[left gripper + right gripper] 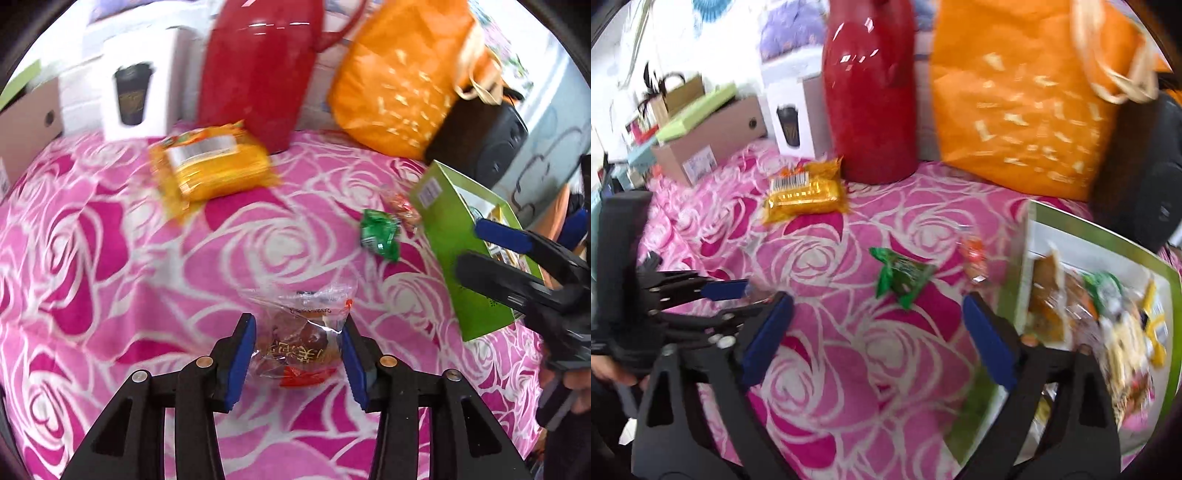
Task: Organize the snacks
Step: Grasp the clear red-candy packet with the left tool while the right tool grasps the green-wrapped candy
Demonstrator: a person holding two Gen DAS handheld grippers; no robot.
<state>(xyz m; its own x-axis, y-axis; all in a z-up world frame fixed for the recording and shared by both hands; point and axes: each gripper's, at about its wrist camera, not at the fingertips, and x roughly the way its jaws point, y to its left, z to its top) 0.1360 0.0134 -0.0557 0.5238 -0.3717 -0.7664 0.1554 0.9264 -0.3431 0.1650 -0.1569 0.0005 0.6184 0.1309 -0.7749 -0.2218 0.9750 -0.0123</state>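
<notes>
A clear packet (pixel 299 349) of brown snacks with a red end lies on the pink rose cloth. My left gripper (pixel 299 363) is open and straddles it, one blue pad on each side. My right gripper (pixel 879 341) is wide open over bare cloth, just left of the green box (pixel 1108 240), which holds several snacks. A green packet (pixel 903 275) and a small orange packet (pixel 975 258) lie ahead of it, beside the box. Farther back lies a yellow packet (pixel 214 166). The right gripper (pixel 471 245) also shows in front of the green box (pixel 447 229) in the left wrist view.
A red vase (pixel 258 74), an orange bag (pixel 402 81) and a black speaker (pixel 484 144) stand along the back. A white box (pixel 136 96) with a cup picture and a cardboard box (pixel 709 144) sit at the back left. A hand (pixel 613 369) holds the left gripper.
</notes>
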